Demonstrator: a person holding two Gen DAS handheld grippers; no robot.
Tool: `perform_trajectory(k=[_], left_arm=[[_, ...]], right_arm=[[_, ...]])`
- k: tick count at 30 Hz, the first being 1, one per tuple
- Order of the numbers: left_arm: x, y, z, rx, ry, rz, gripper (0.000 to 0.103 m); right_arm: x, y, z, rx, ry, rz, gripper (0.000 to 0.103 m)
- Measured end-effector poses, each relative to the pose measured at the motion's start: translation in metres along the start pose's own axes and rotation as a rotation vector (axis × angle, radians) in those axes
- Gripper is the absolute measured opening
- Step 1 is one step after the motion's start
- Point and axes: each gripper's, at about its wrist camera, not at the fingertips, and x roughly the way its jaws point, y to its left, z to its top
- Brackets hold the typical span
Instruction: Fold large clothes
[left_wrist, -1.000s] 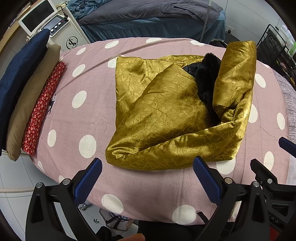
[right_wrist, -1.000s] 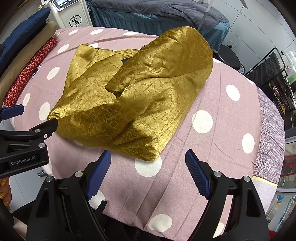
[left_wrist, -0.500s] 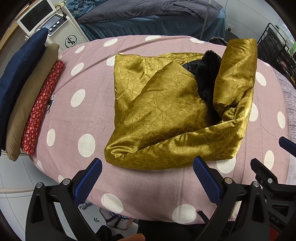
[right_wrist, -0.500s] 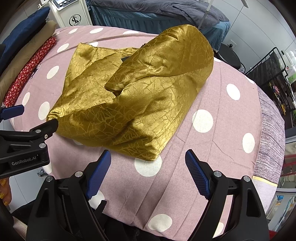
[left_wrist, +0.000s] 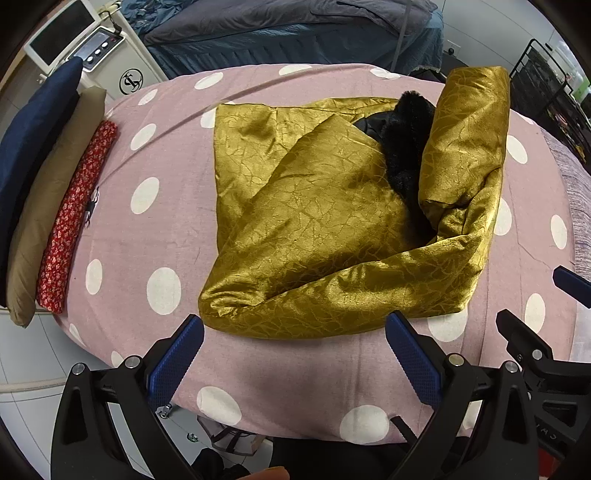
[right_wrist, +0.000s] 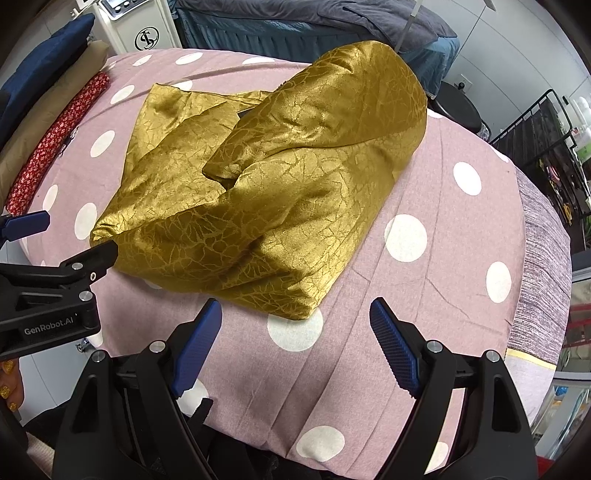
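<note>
Both the left gripper and right gripper hang wide open and empty, the half-folded gold coat just ahead on the table, so next comes gripping its near edge.

A bedroom-like room: behind the round table under a pink white-dotted cloth stands a bed with grey-blue bedding; folded fabrics line the table's left edge.

"GenRobot.AI" on left tool body.
</note>
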Motion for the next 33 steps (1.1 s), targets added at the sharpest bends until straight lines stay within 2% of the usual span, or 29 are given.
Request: perform_trajectory(k=[6,11,15,17,19,23,25,27,30,33], left_arm=[[0.001,-0.005,0.002,0.016,0.001,-0.002,0.097],[0.0,-0.004,0.001,0.003,0.004,-0.048,0.096],[0.001,-0.007,0.004,0.013,0.004,-0.12,0.096],[0.005,-0.008,0.009,0.026,0.005,-0.122,0.097],[0.005,-0.004,0.022,0.033,-0.033,-0.118,0.097],[0.001,0.013,0.084,0.055,-0.164,-0.112,0.097],[0.002,0.019,0.133,0.073,-0.23,-0.143,0.097],[0.011,0.019,0.182,0.118,-0.243,-0.178,0.097],[0.048,0.003,0.251,0.211,-0.185,-0.239,0.097],[0.102,-0.02,0.294,0.308,-0.048,-0.282,0.096]], right_arm=[[0.003,-0.003,0.002,0.006,0.005,-0.001,0.082],[0.002,-0.006,0.004,0.011,-0.007,-0.009,0.082],[0.002,-0.014,0.008,0.03,-0.025,-0.002,0.082],[0.0,-0.023,0.013,0.056,-0.053,0.022,0.082],[-0.002,-0.034,0.02,0.084,-0.077,0.04,0.082],[-0.007,-0.072,0.048,0.176,-0.134,0.057,0.082],[-0.01,-0.095,0.066,0.241,-0.171,0.08,0.082],[-0.009,-0.126,0.089,0.343,-0.199,0.148,0.082],[0.007,-0.168,0.122,0.518,-0.189,0.273,0.082],[0.031,-0.198,0.153,0.649,-0.147,0.359,0.082]])
